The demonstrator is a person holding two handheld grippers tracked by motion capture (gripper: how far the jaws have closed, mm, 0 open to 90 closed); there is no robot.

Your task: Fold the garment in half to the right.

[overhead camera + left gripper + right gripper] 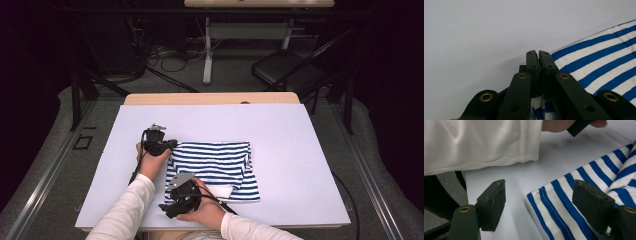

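Folding a striped shirt (212, 170) at mid-table.
Your left gripper (538, 53) is clamped on the far-left edge, anchoring it; your right gripper (539, 202), jaws open, straddles the near corner, ready to pinch.

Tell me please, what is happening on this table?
A person is folding a blue-and-white striped garment on a white table with a handheld tool in each hand. The left tool is shut on the garment's far left corner. The right tool stands open around the near left corner, with its pads not yet pressing the cloth.
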